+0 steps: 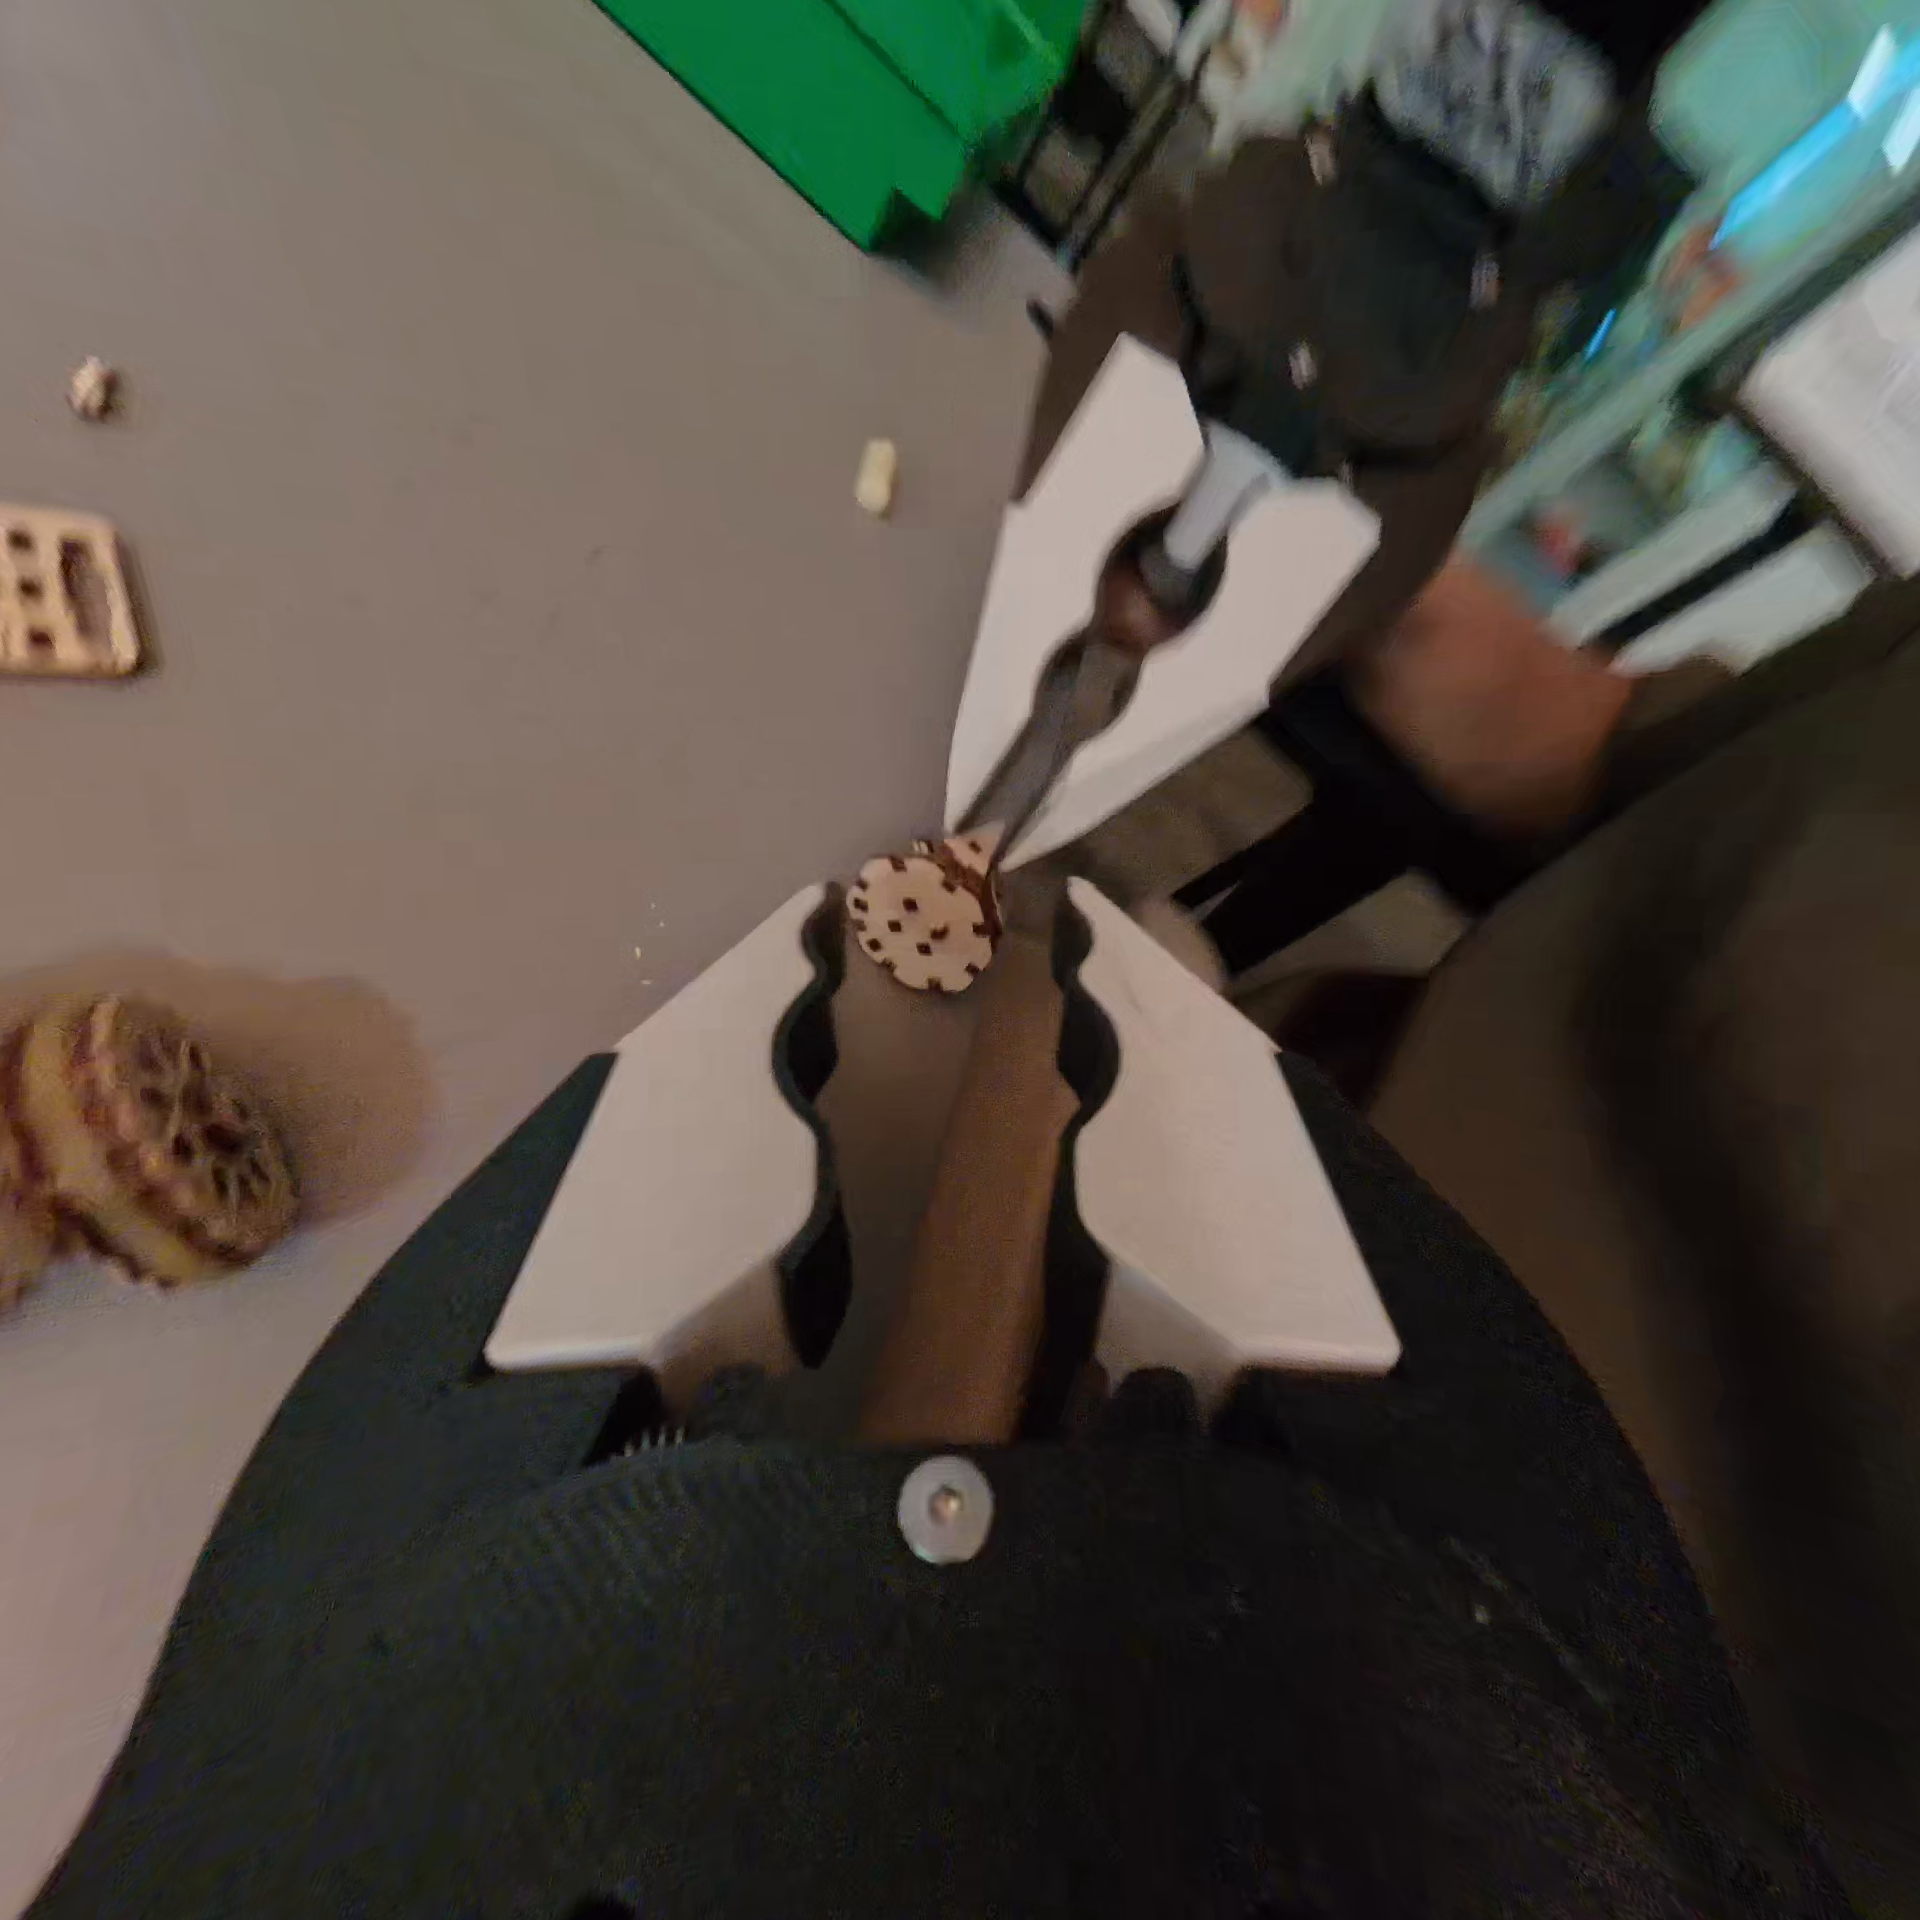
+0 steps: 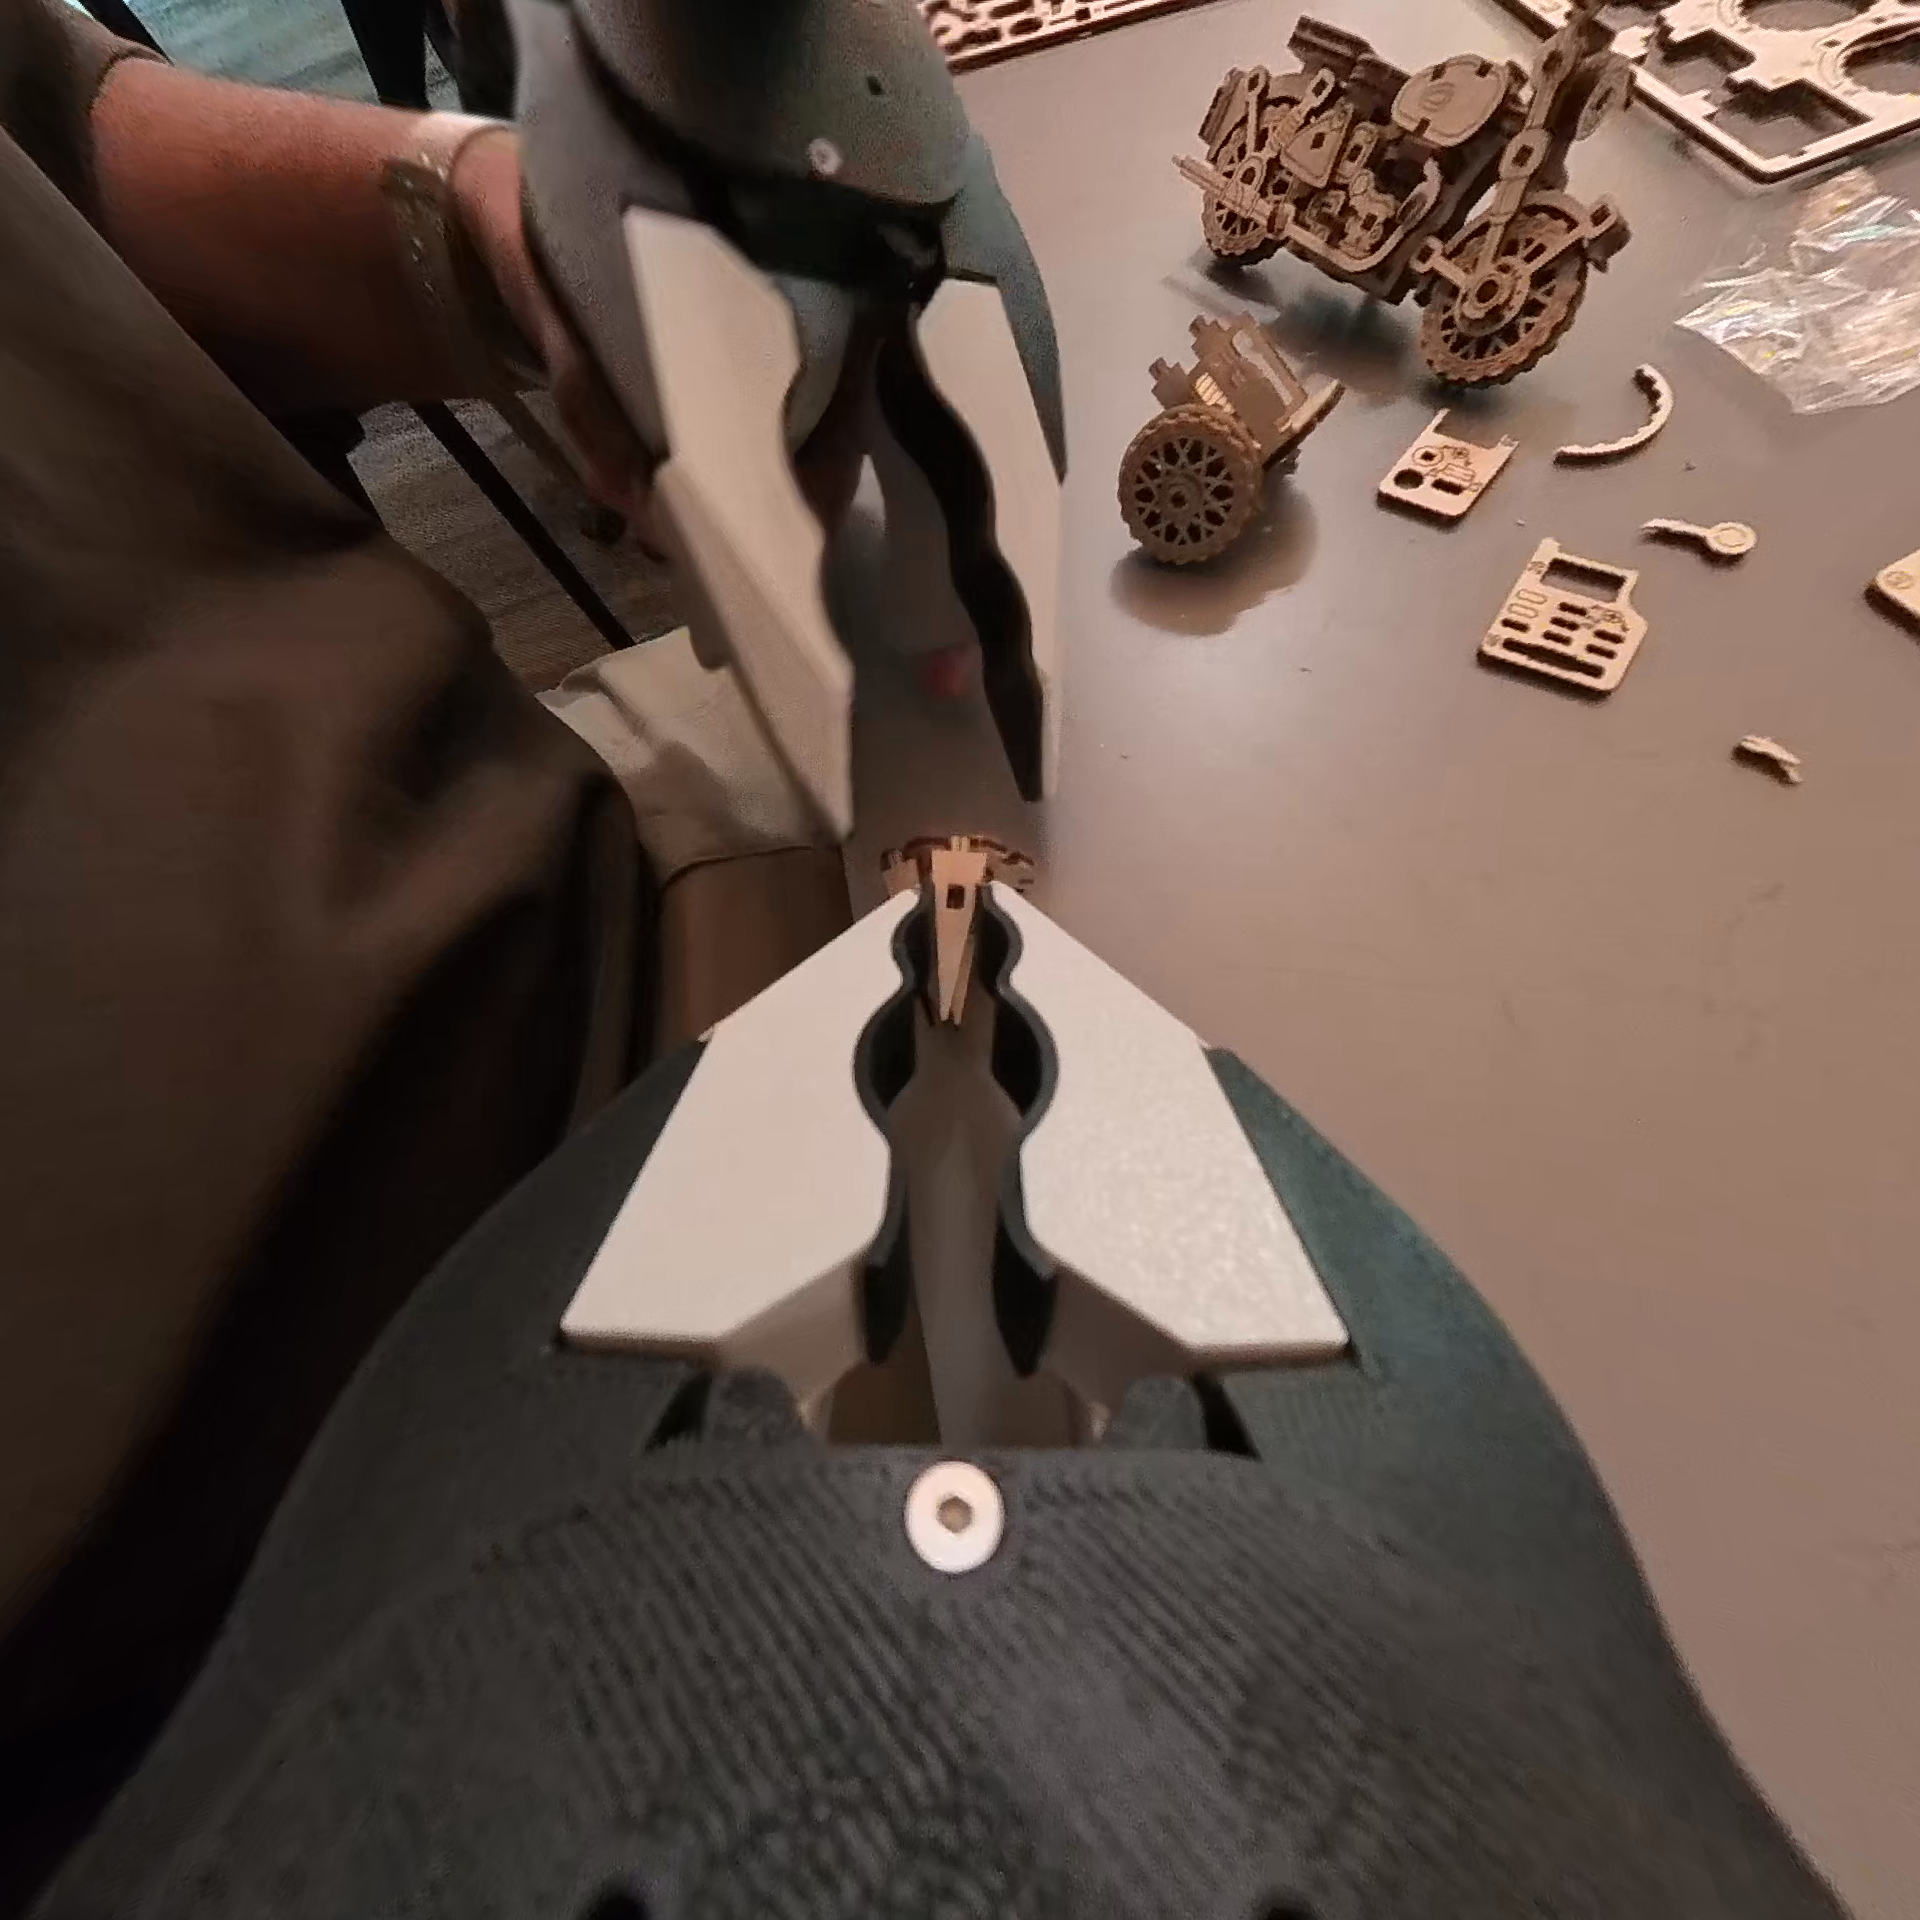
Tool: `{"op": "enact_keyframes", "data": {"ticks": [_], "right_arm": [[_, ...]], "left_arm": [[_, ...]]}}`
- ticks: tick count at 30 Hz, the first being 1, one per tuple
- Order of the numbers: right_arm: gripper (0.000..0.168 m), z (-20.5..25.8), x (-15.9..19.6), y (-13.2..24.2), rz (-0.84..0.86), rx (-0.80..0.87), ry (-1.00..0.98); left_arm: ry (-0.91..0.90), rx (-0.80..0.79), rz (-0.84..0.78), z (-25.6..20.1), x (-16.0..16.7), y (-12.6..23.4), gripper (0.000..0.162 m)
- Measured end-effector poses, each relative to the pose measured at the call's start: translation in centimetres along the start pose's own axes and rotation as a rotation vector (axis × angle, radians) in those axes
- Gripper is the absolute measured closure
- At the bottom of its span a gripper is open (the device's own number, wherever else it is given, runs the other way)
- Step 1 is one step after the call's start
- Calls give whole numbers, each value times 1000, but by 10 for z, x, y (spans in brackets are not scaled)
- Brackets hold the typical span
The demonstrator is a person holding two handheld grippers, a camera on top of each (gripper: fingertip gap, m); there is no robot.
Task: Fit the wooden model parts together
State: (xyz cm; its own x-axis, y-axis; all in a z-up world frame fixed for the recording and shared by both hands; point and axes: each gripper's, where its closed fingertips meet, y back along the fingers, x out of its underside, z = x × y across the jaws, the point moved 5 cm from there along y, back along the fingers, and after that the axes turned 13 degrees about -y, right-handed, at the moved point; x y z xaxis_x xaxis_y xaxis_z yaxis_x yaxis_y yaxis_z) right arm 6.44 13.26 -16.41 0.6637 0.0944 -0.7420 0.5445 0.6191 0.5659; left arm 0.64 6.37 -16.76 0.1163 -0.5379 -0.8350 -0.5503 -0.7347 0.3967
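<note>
Pinching a small round toothed wooden gear part between the closed white fingers of the right gripper, above the near edge of the grey table.

Facing the left gripper tip to tip, with its white fingers spread fairly wide and gripping nothing. Showing, in the left wrist view, the pale disc face of the gear part with its dark square holes, sitting just in front of the left fingertips and level with the gap between them; touching or apart, cannot tell. Resting well apart on the table: a finished wooden motorcycle model, a small wooden wheel-and-frame assembly, flat slotted wooden plates, a curved wooden arc piece and a crumpled clear plastic wrapper. Lying blurred at the left view's edge, a stack of toothed wooden wheels, with a green box farther back.
</note>
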Motion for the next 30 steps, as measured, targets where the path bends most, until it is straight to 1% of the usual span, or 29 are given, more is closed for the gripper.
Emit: {"op": "enact_keyframes", "data": {"ticks": [1, 3, 5, 8, 12, 30], "right_arm": [[162, 1, 0, 0, 1, 4, 8], [162, 1, 0, 0, 3, 14, 25], [162, 2, -1, -1, 4, 25, 42], [162, 3, -1, -1, 6, 37, 68], [162, 4, -1, -1, 10, 48, 92], [162, 2, 1, -1, -4, -11, 30]], "left_arm": [[125, 17, -35, 4, -2, 2, 137], [304, 109, -75, 4, -3, 4, 141], [352, 113, -57, 5, 1, 2, 146], [338, 87, -21, 3, 1, -2, 145], [348, 78, -9, 5, 3, -7, 153], [336, 83, 1, 5, 4, -9, 155]]}}
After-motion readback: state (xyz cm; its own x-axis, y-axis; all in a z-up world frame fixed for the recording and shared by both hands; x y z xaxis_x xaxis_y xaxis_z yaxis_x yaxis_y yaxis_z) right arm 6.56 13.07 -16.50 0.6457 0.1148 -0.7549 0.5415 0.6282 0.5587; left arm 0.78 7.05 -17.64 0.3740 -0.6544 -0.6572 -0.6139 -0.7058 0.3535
